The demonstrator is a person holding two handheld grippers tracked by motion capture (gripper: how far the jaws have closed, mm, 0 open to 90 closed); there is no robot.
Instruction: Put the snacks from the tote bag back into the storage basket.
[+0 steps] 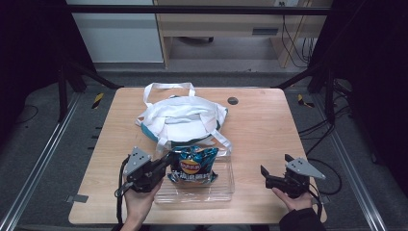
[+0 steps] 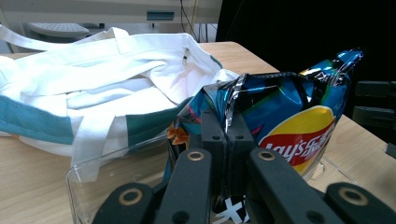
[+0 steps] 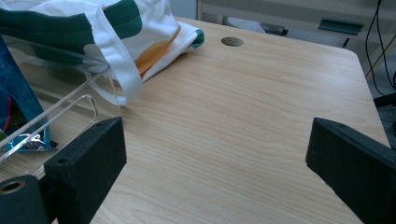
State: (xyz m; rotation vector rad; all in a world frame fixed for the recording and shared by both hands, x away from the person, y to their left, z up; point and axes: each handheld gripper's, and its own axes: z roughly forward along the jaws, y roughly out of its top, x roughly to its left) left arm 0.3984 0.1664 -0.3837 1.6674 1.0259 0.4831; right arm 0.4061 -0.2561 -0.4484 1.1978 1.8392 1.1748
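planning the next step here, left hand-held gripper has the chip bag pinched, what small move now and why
Probably lift: the left hand-held gripper is shut on the chip bag by its top seam, while the bag still sits in the clear tray. Raising it clear of the tray wall frees it toward the white tote bag behind.

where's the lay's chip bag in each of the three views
High view: the Lay's chip bag stands low and centre, in the clear plastic tray, its left edge pinched by the left gripper.
Left gripper view: centre right, its crimped edge clamped between the jaws.
Right gripper view: a blue sliver at the far left edge, behind the tray wall.
Shared landmark: the white tote bag behind the tray.
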